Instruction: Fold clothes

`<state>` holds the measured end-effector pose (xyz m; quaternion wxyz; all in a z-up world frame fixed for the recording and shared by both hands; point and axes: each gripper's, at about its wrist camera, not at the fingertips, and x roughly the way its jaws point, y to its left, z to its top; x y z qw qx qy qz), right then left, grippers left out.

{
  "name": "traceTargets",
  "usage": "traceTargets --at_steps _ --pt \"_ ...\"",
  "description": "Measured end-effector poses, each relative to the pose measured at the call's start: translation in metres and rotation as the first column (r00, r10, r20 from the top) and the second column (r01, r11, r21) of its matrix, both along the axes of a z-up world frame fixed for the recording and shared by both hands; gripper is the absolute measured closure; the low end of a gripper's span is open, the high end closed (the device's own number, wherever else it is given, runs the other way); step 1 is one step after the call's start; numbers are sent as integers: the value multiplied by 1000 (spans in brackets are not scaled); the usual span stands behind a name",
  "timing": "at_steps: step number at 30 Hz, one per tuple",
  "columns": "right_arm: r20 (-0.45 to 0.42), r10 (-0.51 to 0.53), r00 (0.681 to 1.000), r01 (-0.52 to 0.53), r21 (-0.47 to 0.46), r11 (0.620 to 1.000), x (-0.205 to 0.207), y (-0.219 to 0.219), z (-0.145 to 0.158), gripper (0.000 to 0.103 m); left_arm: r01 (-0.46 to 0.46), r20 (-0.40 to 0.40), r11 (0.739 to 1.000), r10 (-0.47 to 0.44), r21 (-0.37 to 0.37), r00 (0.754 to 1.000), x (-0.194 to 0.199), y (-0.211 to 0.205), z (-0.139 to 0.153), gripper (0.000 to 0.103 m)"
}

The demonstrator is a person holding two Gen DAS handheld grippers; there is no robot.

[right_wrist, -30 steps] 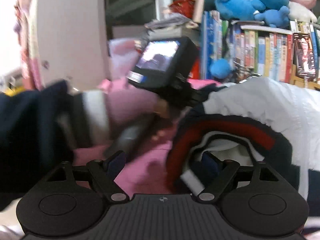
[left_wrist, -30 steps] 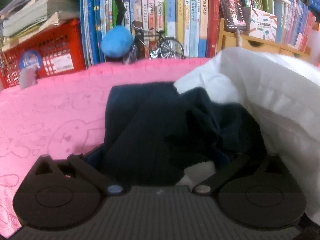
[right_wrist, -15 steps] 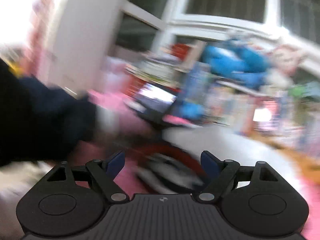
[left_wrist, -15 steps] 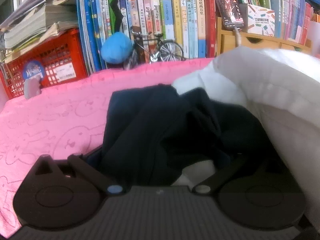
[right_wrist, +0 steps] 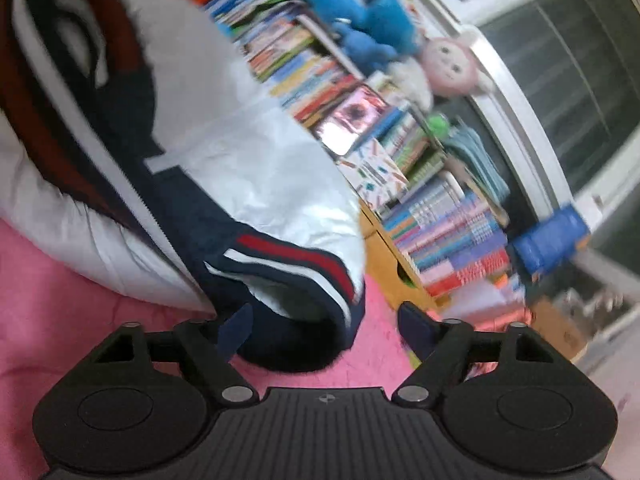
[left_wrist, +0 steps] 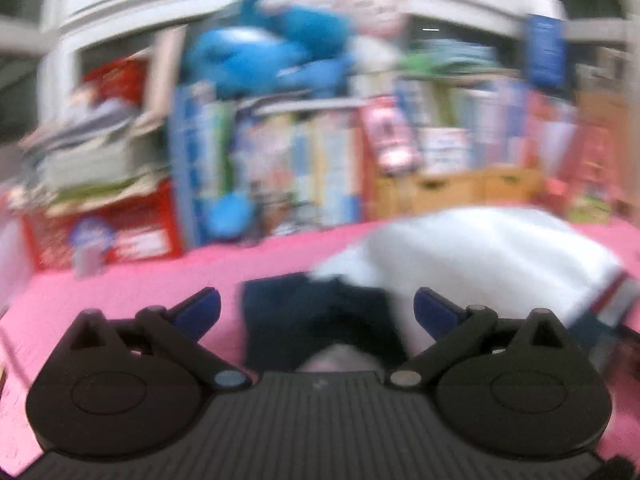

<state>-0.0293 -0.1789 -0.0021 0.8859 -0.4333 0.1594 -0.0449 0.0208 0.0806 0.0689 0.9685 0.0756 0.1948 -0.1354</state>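
From the left wrist, all is blurred, yet the left gripper (left_wrist: 316, 312) clearly has its jaws spread wide with nothing gripped; its blue pads (left_wrist: 200, 308) stand clear of any cloth. Just ahead of it, between the two fingers but beyond the tips, lies the jacket (left_wrist: 460, 252) on the pink cover (left_wrist: 120, 288): a dark navy part straight in front, the white bulk ahead and to the right. Farther ahead, behind the cover's far edge, stands a row of books (left_wrist: 320, 168), with a red crate (left_wrist: 132, 224) ahead to the left and a blue plush toy (left_wrist: 260, 60) up above. From the right wrist, the view is rolled hard over. The right gripper (right_wrist: 324, 326) has its jaws partly apart and closing; the jacket's navy cuff (right_wrist: 296, 300), banded in red and white, sits in the gap close against the left pad (right_wrist: 236, 328), while the right pad is apart from it, over bare pink cover (right_wrist: 60, 320); whether the left pad touches the cloth I cannot tell. The white body of the jacket (right_wrist: 240, 160) rises ahead and to the left. Ahead to the right run slanted books (right_wrist: 440, 208), with the blue plush (right_wrist: 360, 12) and a pink doll (right_wrist: 448, 64) on top.
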Motion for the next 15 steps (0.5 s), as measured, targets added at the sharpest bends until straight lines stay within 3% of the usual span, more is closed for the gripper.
traceTargets --at_steps 2,4,9,13,15 --pt "13 -9 1000 9 4 1000 11 5 1 71 97 16 994 -98 54 995 -14 -25 0 0" --pt "48 -27 998 24 61 998 18 5 14 81 182 21 977 -186 110 982 -25 -51 -4 0" --pt "132 -40 990 -2 301 954 20 -9 66 82 314 2 925 -322 216 947 -31 -115 -28 0" --pt "130 -34 991 -33 483 875 14 -30 99 83 360 0 895 -373 263 928 -24 -161 -43 0" --pt "125 -33 992 -41 545 838 16 -40 111 83 333 17 885 -357 325 934 -20 -180 -50 0"
